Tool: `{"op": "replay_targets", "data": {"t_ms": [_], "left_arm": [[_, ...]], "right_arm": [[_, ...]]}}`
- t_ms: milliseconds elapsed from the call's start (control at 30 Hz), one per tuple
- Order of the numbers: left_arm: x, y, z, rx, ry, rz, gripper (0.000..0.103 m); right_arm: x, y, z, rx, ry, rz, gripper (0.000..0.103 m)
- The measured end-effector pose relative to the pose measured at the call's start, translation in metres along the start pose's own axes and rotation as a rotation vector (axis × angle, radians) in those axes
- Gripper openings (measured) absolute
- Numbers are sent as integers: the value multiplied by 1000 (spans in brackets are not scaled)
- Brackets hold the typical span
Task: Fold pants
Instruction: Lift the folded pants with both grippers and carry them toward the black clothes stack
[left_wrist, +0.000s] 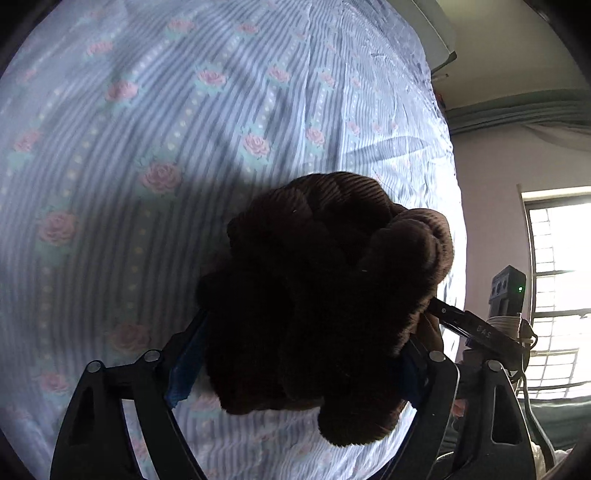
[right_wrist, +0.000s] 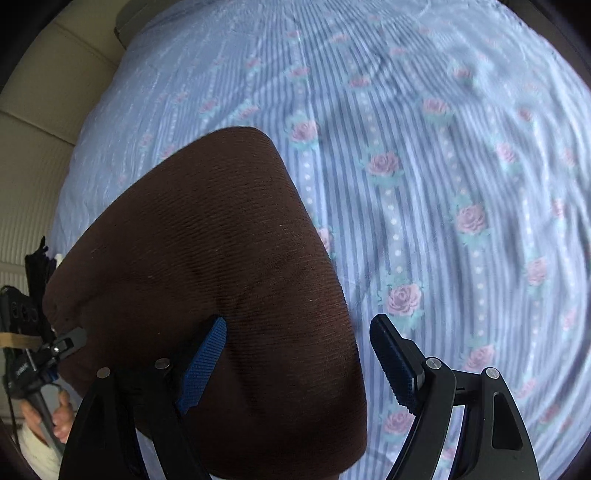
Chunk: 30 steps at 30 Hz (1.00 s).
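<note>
- Pants (left_wrist: 325, 302), brown corduroy, are bunching into a thick wad between my left gripper (left_wrist: 295, 354) fingers; the wad is filling the middle of the left wrist view and spilling toward 5 o'clock
- My left gripper is clamping that wad, with the blue pad (left_wrist: 186, 373) of one finger showing at 7 o'clock beside the cloth and the other finger mostly hiding behind it
- Striped sheet (left_wrist: 147, 147) with pink roses is lying under everything, spreading from 9 o'clock round to 1 o'clock in the left wrist view
- A window (left_wrist: 557, 295) is glowing at 3 o'clock, and just inside it my other tool is poking toward the cloth edge at about 4 o'clock
- In the right wrist view the pants (right_wrist: 221, 277) are stretching as a smooth, flat brown panel from 11 o'clock down to 6 o'clock, covering the left half of the frame
- My right gripper (right_wrist: 299, 363) is standing wide apart: one blue fingertip (right_wrist: 207, 362) is lying against the brown cloth, the other (right_wrist: 393, 362) is sitting clear of it over the sheet (right_wrist: 443, 184)
- I am not able to tell whether any cloth edge is actually lying between those spread fingers, since the panel is passing over the near one
- My left hand (right_wrist: 61, 417) is showing at 8 o'clock, wrapping the other tool's handle
</note>
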<state>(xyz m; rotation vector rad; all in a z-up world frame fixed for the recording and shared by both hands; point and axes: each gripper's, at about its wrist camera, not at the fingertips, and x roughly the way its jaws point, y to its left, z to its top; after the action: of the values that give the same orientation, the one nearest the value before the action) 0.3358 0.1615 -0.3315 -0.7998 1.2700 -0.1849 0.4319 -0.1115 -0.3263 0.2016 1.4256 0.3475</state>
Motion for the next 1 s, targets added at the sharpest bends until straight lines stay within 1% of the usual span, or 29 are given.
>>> {"op": "replay_targets", "data": {"t_ms": [100, 200, 233, 267, 300, 333, 367, 433, 467, 533, 600, 733, 833, 900, 1000], "left_arm": [[4, 6, -4, -20, -12, -21, 87], [3, 10, -4, -49, -15, -58, 75], [2, 11, -4, -56, -17, -73, 63], [0, 12, -5, -66, -19, -84, 62], [-2, 11, -4, -77, -27, -80, 60], [-3, 8, -4, -79, -33, -75, 58], [-6, 7, -5, -78, -36, -67, 57], [-12, 1, -5, -80, -46, -56, 53], [-13, -5, -3, -75, -50, -47, 52], [-24, -14, -5, -48, -65, -27, 50], [-36, -25, -8, -18, -80, -20, 49], [-61, -42, -19, 24, -109, -20, 49], [-90, -54, -37, 63, -144, -30, 49], [-116, -64, -55, 80, -184, -40, 49], [-148, -76, -78, 77, -247, -50, 49]], "right_arm": [[8, 1, 1, -8, 10, 12, 80], [15, 4, 2, -17, 10, 19, 80], [18, 2, 1, -4, 12, 32, 80], [21, 0, 0, 11, 14, 41, 80], [23, 0, -1, 28, 17, 60, 76], [23, 0, -1, 48, 22, 93, 65], [22, 1, -3, 57, 21, 97, 64], [14, 5, -8, 59, 11, 104, 53], [7, 3, -6, 57, 6, 106, 49], [-13, 9, -14, 48, -29, 110, 39], [-33, 16, -23, 30, -61, 102, 36], [-70, 31, -45, -8, -107, 104, 35], [-104, 38, -64, -31, -152, 111, 35], [-130, 46, -78, -49, -188, 119, 35], [-161, 61, -97, -88, -230, 127, 35]]}}
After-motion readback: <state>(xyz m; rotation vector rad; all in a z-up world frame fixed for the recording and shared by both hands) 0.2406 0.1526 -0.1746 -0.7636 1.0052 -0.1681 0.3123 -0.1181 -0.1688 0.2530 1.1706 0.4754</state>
